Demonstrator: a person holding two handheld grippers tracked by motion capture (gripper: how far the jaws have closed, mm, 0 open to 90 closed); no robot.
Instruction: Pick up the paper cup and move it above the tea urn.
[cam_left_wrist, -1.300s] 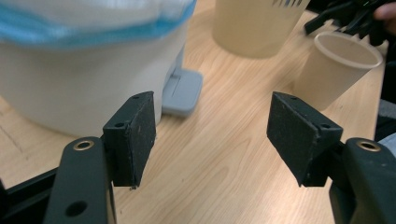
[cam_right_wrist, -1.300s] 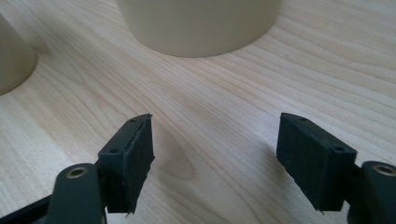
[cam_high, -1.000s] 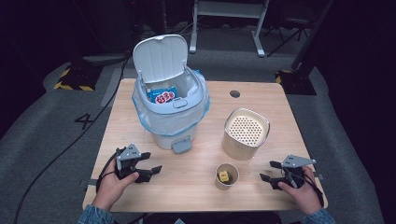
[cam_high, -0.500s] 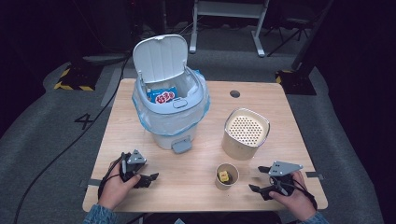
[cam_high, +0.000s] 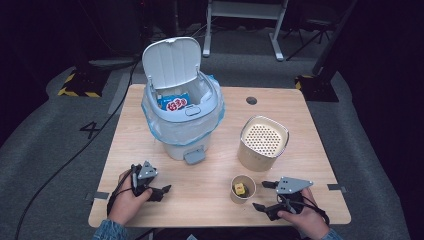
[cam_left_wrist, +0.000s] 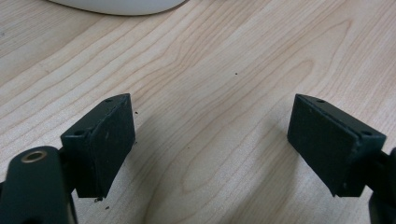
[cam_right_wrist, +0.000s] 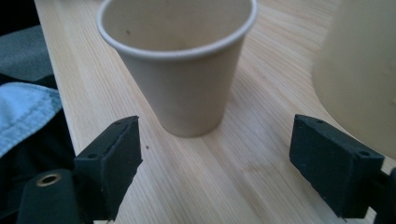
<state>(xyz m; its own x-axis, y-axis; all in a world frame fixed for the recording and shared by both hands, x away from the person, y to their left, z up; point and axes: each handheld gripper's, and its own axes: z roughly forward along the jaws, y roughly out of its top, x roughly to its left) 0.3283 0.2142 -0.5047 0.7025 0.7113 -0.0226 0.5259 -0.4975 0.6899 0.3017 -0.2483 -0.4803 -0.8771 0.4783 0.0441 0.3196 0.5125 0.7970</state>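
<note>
A small paper cup (cam_high: 243, 188) with a yellow object (cam_high: 240, 188) inside stands near the table's front edge. My right gripper (cam_high: 260, 195) lies just right of it, pointing at it. Its jaws have just been opening and nothing is between them. In the right gripper view the cup (cam_right_wrist: 180, 70) stands upright a little beyond the open gripper (cam_right_wrist: 215, 158). My left gripper (cam_high: 162, 191) rests at the front left. Its jaws have also just been opening, over bare wood (cam_left_wrist: 210, 144). A white pedal bin (cam_high: 180, 120) with its lid up holds a blue snack packet (cam_high: 173, 102).
A beige perforated canister (cam_high: 263, 142) stands behind the cup, and it is at the right edge of the right gripper view as a beige wall (cam_right_wrist: 359, 70). The bin's pedal (cam_high: 194, 156) sticks out toward me. A round cable hole (cam_high: 251, 100) sits at the table's back.
My right gripper has slid left toward the paper cup and its jaws have spread wider. The left hand has stayed about where it was, with its jaws slightly wider.
</note>
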